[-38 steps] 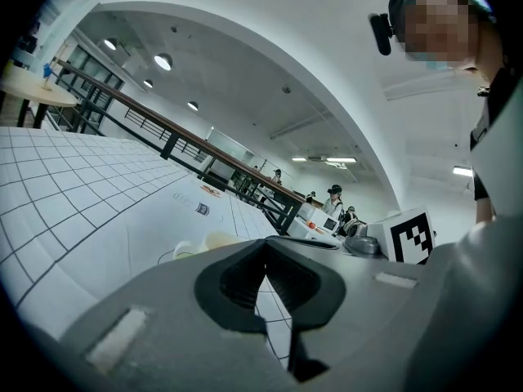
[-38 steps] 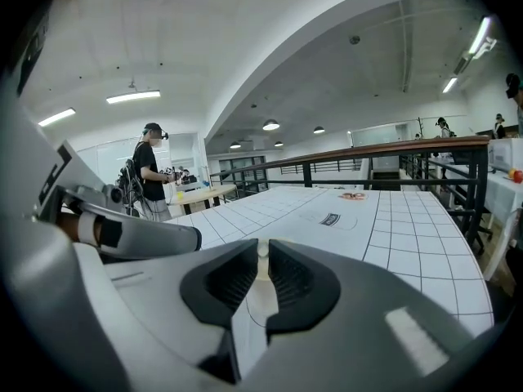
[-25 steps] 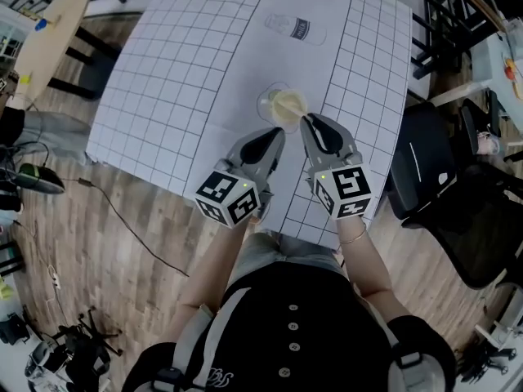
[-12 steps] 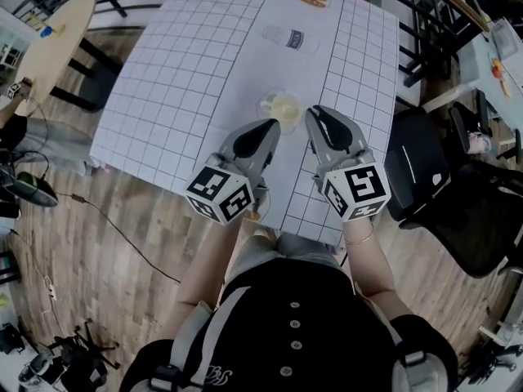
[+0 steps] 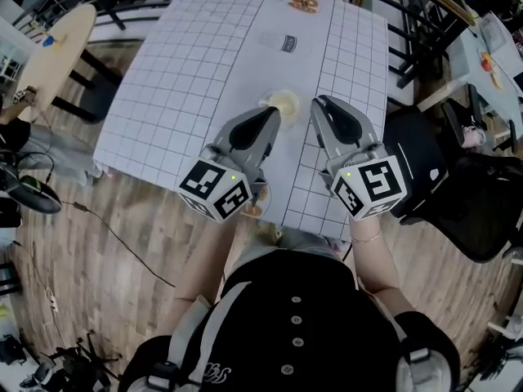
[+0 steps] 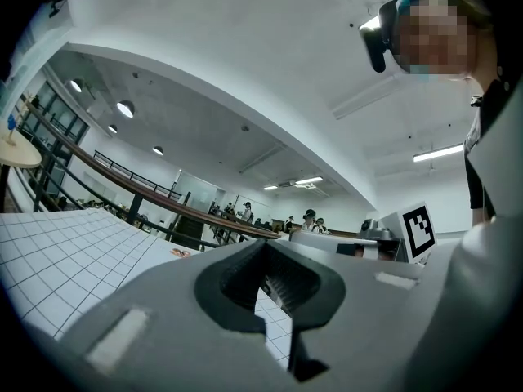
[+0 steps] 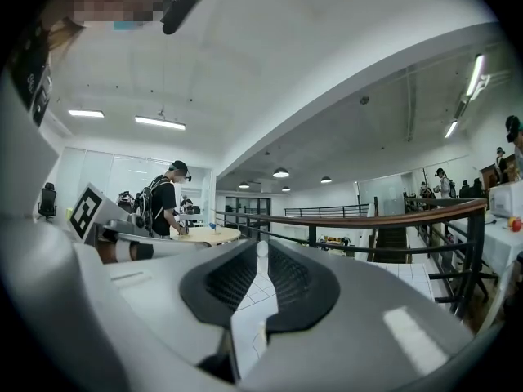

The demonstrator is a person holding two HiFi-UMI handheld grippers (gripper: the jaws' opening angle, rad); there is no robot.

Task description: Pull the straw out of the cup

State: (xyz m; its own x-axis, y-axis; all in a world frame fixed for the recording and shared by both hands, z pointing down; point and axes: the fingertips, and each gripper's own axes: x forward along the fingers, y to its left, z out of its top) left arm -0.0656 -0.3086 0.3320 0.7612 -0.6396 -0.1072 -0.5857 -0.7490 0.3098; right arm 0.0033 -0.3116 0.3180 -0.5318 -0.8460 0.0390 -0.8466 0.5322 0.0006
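Cup (image 5: 283,101) stands on the white gridded table (image 5: 180,72) and looks pale yellow on top in the head view. Just on the near side of the cup, a little to its left, the left gripper (image 5: 274,113) has its jaws clenched tip to tip with nothing between them (only the grid cloth shows through the hollow behind the pads). Just right of the cup, the right gripper (image 5: 317,103) is clamped on the white straw (image 7: 261,251), whose rounded end pokes up between the jaw tips. Whether its lower end is in the cup I cannot tell. Beyond the cup lies a clear bottle (image 5: 290,43) with a dark label. Well right of the cup, off the table, sits a black chair (image 5: 425,166).
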